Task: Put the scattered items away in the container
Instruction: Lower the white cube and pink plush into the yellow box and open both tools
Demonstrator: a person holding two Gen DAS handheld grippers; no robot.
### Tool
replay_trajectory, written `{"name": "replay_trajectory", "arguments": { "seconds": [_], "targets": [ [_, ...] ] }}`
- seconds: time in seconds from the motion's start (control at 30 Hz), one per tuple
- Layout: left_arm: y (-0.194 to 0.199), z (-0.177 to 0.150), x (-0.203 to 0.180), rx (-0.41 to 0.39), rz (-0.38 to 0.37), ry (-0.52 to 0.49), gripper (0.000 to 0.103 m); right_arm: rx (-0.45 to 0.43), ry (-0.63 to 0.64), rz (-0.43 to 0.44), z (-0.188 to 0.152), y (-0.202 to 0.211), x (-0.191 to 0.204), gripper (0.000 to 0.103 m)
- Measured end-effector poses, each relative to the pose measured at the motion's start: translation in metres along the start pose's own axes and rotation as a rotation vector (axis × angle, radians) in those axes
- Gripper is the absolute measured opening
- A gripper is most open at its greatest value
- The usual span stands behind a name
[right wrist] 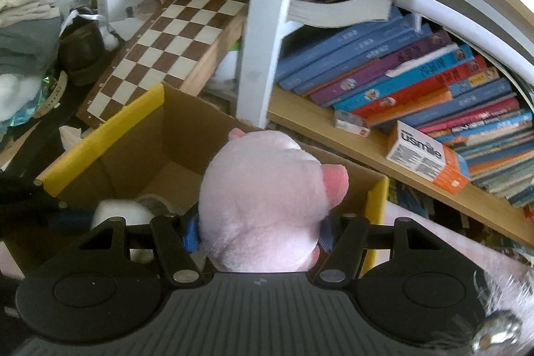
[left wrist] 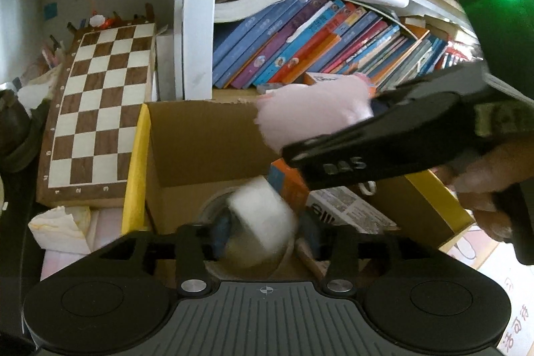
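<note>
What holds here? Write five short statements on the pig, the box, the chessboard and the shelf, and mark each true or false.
1. The right gripper holds the pink plush pig between its fingers. True.
2. The cardboard box has yellow-edged flaps. True.
3. The chessboard lies flat inside the box. False: it leans tilted against the shelving behind the box, outside it.
4. The box holds nothing. False: an orange carton and other items already lie in it.
5. A usmile carton sits on the wooden shelf in front of the books. True.
</note>
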State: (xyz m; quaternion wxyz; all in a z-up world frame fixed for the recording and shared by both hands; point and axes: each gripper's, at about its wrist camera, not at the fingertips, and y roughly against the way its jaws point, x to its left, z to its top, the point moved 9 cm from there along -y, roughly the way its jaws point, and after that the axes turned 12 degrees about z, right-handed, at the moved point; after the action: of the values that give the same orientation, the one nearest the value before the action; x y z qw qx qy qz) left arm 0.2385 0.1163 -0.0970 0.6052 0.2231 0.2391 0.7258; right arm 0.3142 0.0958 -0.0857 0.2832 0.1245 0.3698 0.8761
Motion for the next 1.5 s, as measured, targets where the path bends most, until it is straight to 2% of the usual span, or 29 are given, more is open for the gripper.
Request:
{"name": "replay_trajectory", "arguments": {
  "seconds": [0.07, 0.1, 0.43, 0.53, 0.67, 0.83, 1.1, 1.5],
  "targets": [
    [0.005, 0.001, -0.002, -0.024, 0.008, -0.018, 0.075, 0.010, 0.012, 0.012, 0.002, -0.005, 0.004, 0.062],
    [0.006, 0.002, -0.003, -0.031, 0.010, -0.026, 0.076, 0.016, 0.018, 0.018, 0.002, -0.007, 0.005, 0.062],
    [0.015, -0.001, -0.001, -0.038, 0.020, -0.022, 0.078, 0.042, 0.095, 0.033, 0.010, -0.024, 0.015, 0.063],
    [0.017, -0.001, -0.001, -0.038, 0.019, -0.019, 0.078, 0.030, 0.122, 0.018, 0.012, -0.023, 0.015, 0.069],
    [0.020, 0.001, 0.001, -0.042, 0.025, -0.014, 0.078, 0.004, 0.136, -0.008, 0.015, -0.014, 0.014, 0.083],
    [0.026, 0.003, 0.003, -0.051, 0.031, -0.007, 0.078, -0.028, 0.153, -0.040, 0.019, -0.003, 0.011, 0.085],
    [0.043, 0.003, -0.002, -0.075, 0.027, -0.016, 0.078, -0.083, 0.072, -0.042, 0.009, 0.039, 0.009, 0.086],
    [0.077, -0.002, -0.013, -0.118, 0.012, -0.041, 0.079, -0.143, 0.026, -0.055, -0.021, 0.103, 0.023, 0.088]
  ]
}}
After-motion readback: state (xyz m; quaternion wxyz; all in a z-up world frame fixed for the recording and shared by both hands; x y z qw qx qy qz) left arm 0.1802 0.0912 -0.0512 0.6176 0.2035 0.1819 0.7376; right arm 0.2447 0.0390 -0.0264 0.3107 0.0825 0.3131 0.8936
